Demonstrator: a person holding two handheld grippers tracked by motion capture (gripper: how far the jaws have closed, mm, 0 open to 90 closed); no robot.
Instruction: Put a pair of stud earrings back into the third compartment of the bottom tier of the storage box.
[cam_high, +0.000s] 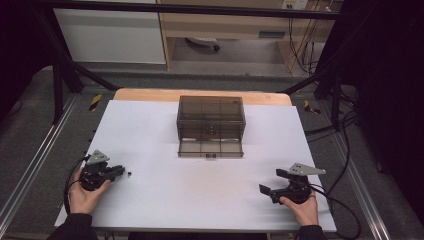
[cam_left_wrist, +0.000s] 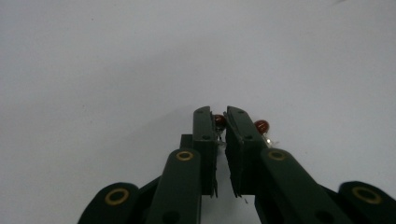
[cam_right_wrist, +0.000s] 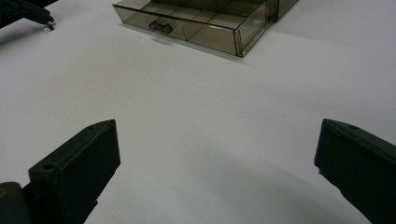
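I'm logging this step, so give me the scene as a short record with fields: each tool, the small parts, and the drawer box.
left tool: shut on a small red part
second red part: on the table, beside that tool's tip
right tool: open, nothing between its jaws
drawer box: smoky clear plastic, mid-table
bottom drawer: pulled out
surface: white table

Two small red-headed parts: one (cam_left_wrist: 219, 121) between left gripper (cam_left_wrist: 222, 122) tips, one (cam_left_wrist: 262, 126) just beside. One drawer box (cam_high: 211, 118), well apart.

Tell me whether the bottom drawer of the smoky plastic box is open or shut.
Open. The bottom drawer is pulled out in front of the box, its dividers visible from above.
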